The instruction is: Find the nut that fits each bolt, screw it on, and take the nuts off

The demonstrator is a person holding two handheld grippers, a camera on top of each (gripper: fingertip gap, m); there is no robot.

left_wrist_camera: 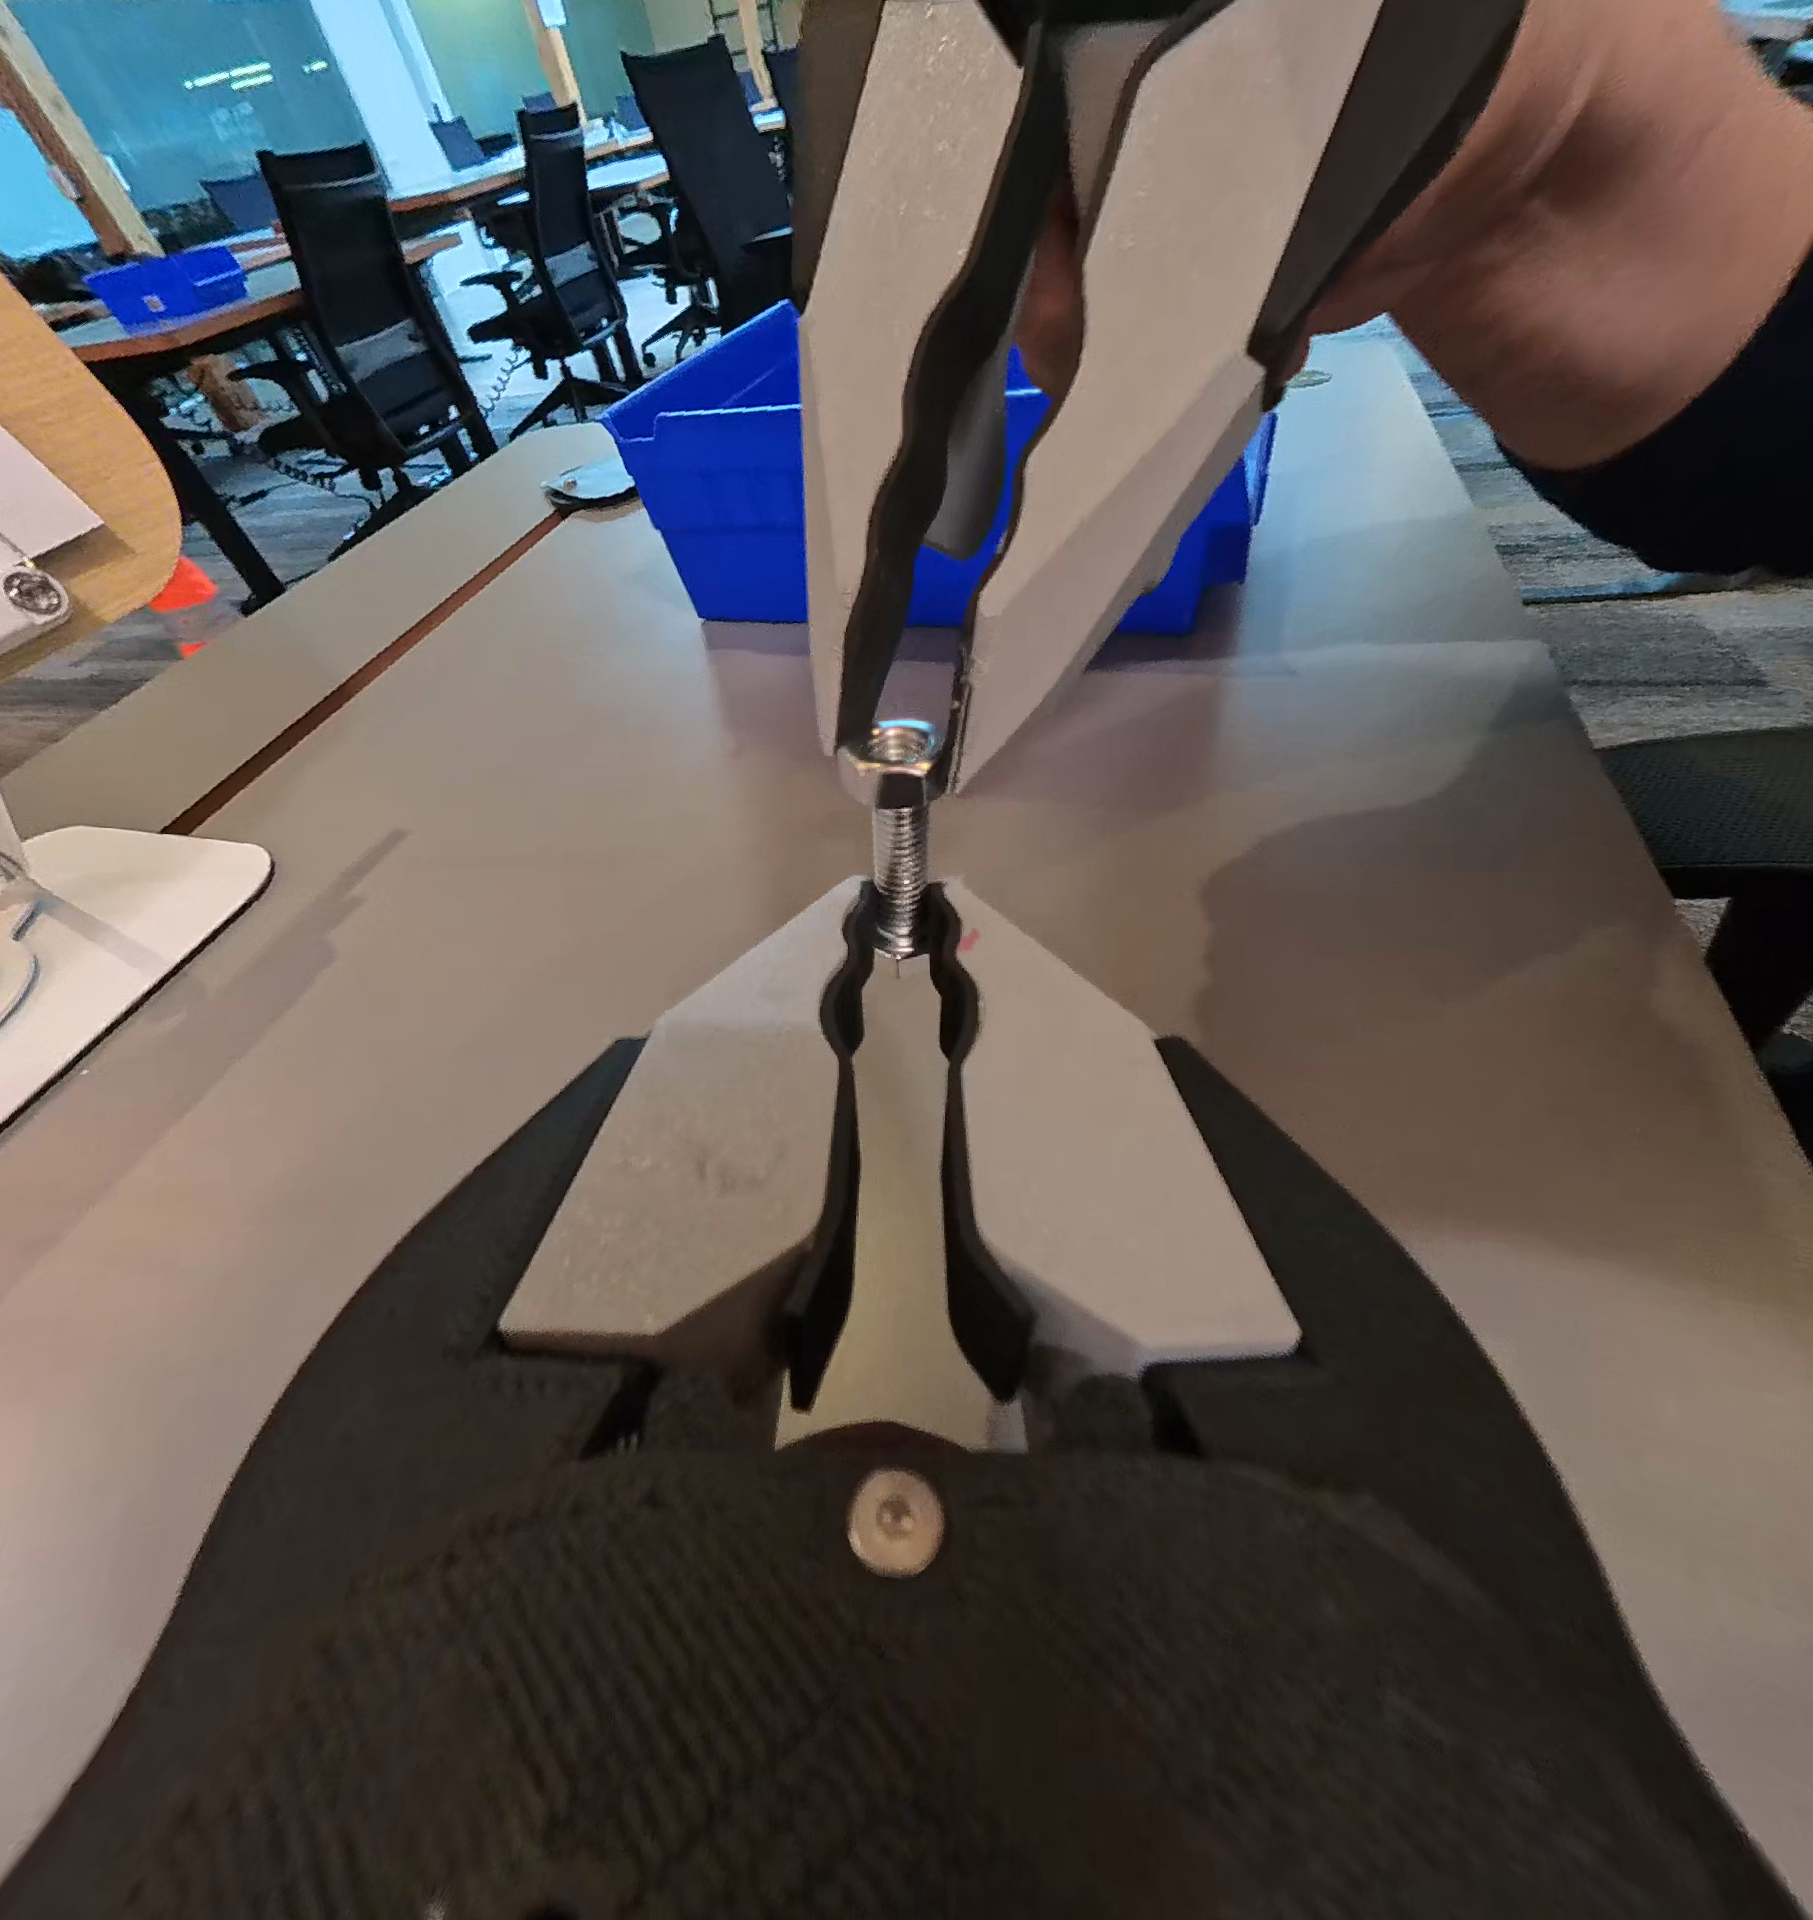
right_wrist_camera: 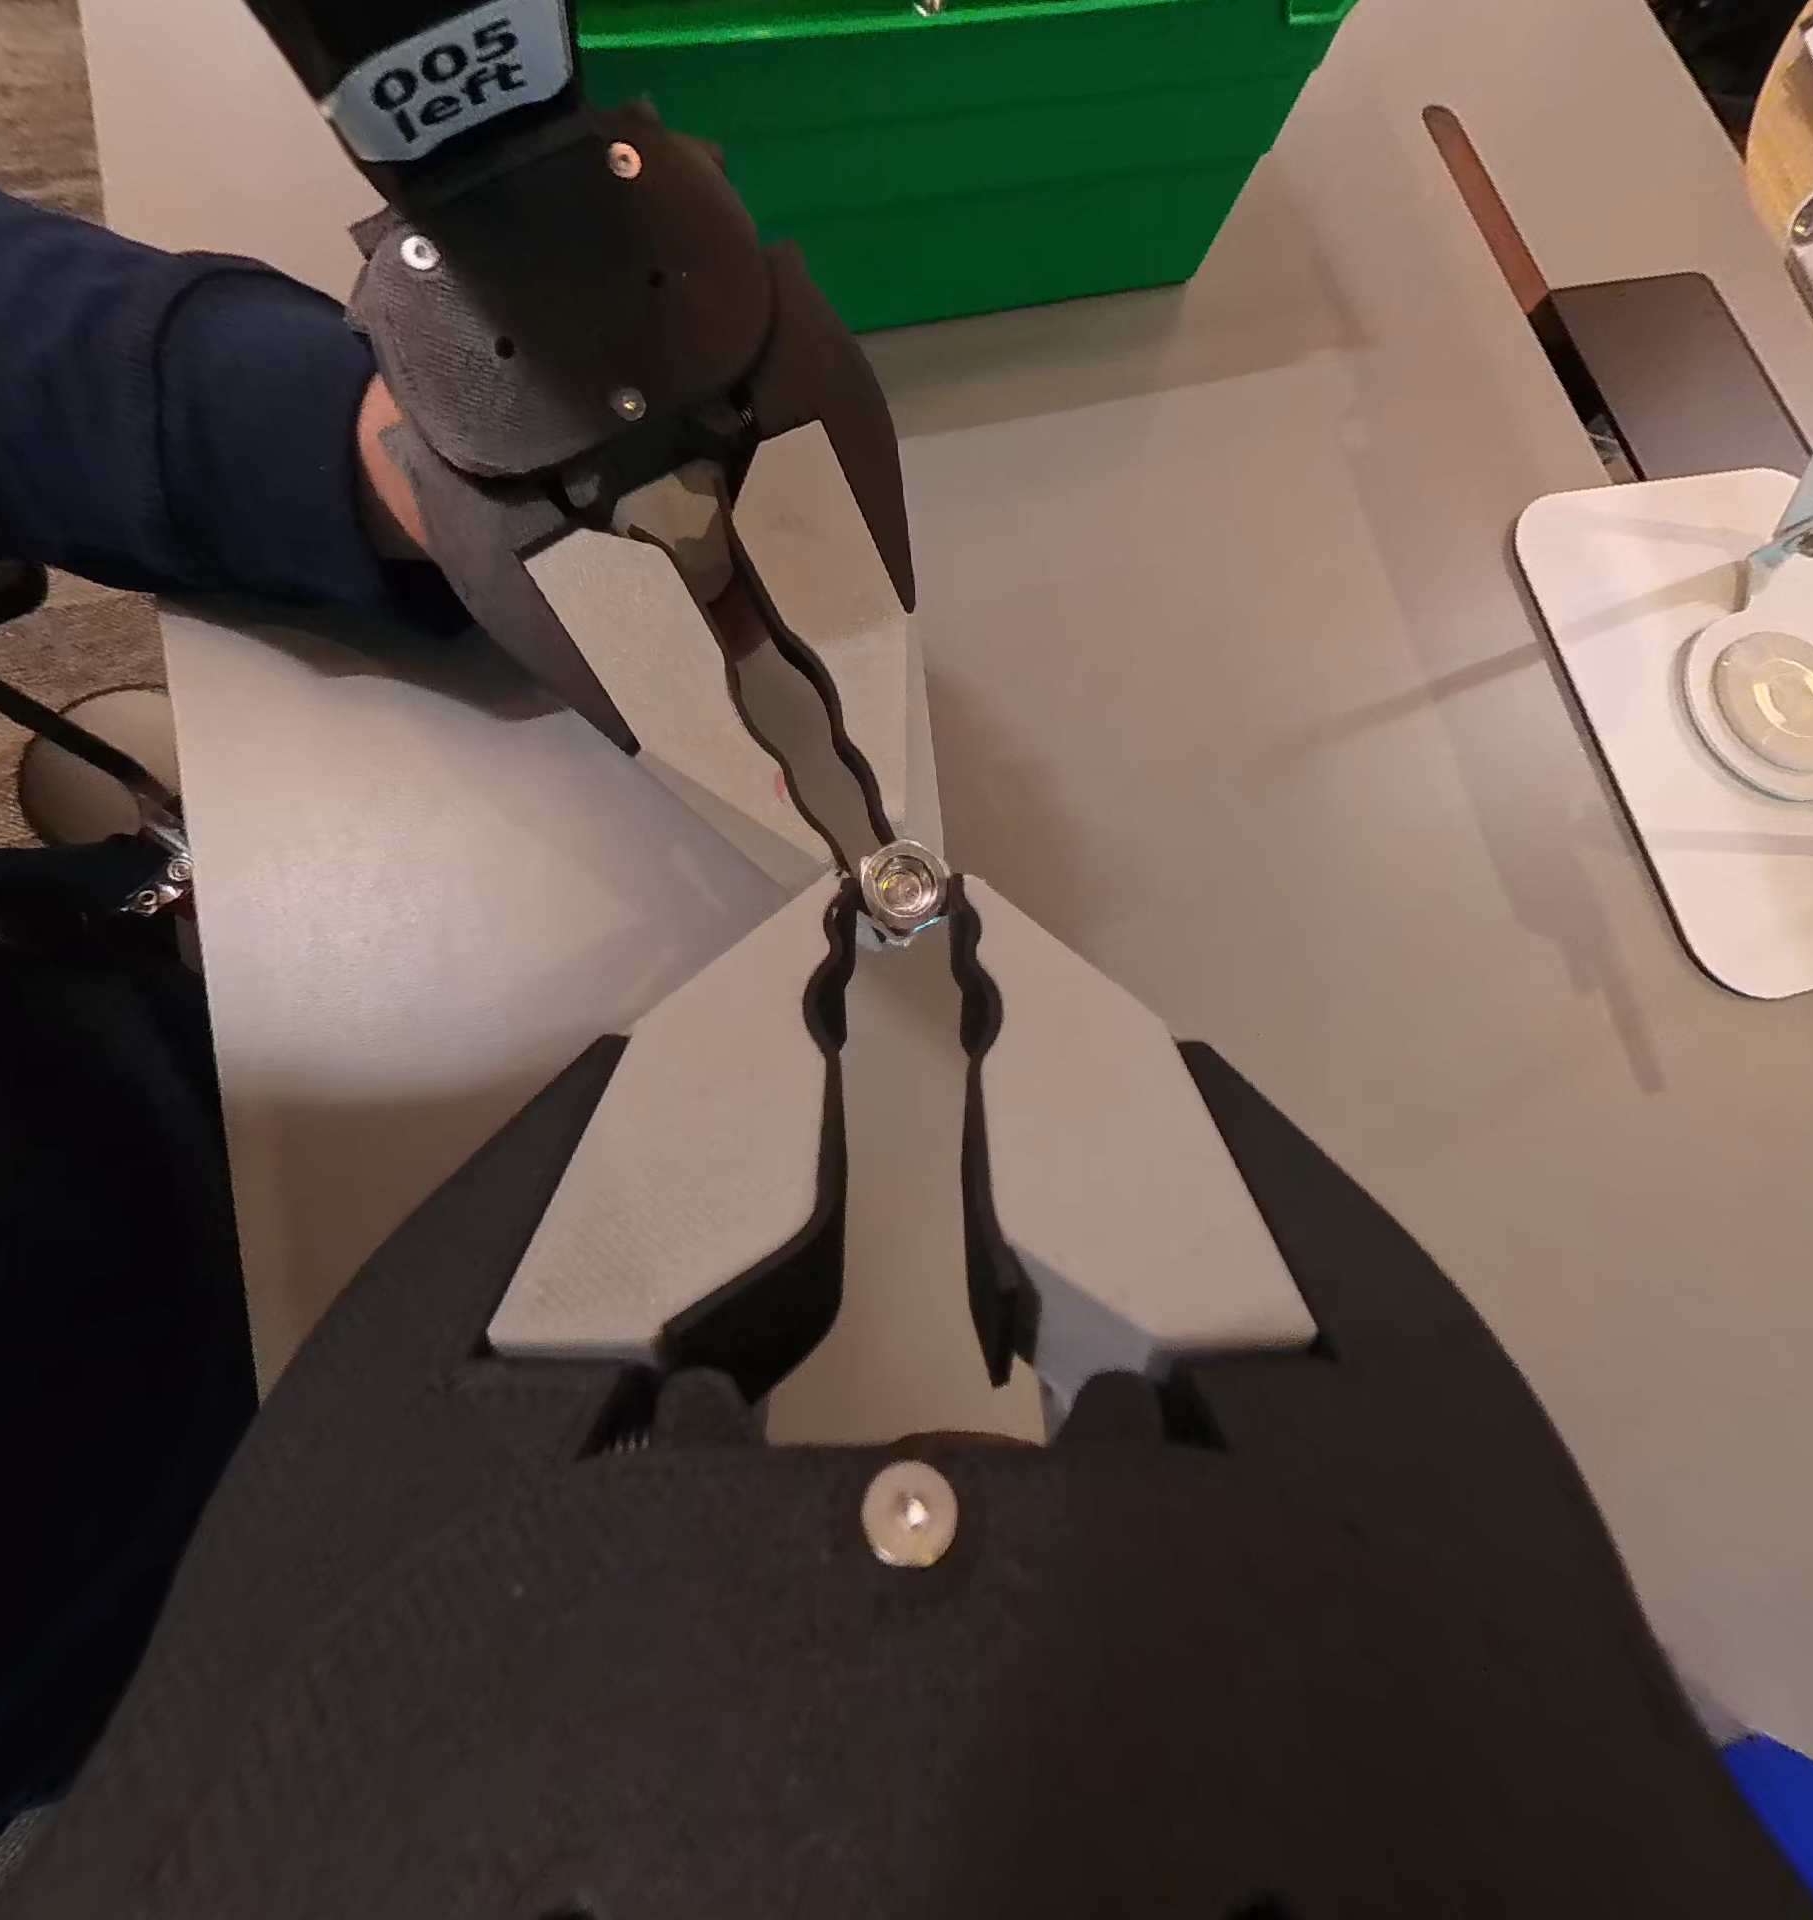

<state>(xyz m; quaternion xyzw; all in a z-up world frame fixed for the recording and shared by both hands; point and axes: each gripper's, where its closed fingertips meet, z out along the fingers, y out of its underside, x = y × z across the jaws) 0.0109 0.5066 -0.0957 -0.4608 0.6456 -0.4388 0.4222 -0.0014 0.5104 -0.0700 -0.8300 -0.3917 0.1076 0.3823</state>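
A silver bolt (left_wrist_camera: 896, 862) is held above the grey table (left_wrist_camera: 569, 779). My left gripper (left_wrist_camera: 897, 920) is shut on the bolt's lower threaded end. My right gripper (left_wrist_camera: 897, 764) comes down from above and is shut on a silver hex nut (left_wrist_camera: 889, 750) at the bolt's upper end. A smaller hex part (left_wrist_camera: 897, 798) sits just under the nut. In the right wrist view I look straight down the nut (right_wrist_camera: 902, 891), held between the right gripper's (right_wrist_camera: 902, 920) tips, with the left gripper (right_wrist_camera: 881, 857) reaching in from the upper left.
A blue bin (left_wrist_camera: 736, 499) stands on the table behind the grippers. A green bin (right_wrist_camera: 985, 156) stands at the far edge in the right wrist view. A white stand base (right_wrist_camera: 1660, 727) sits to one side. Office chairs (left_wrist_camera: 362, 312) and desks fill the background.
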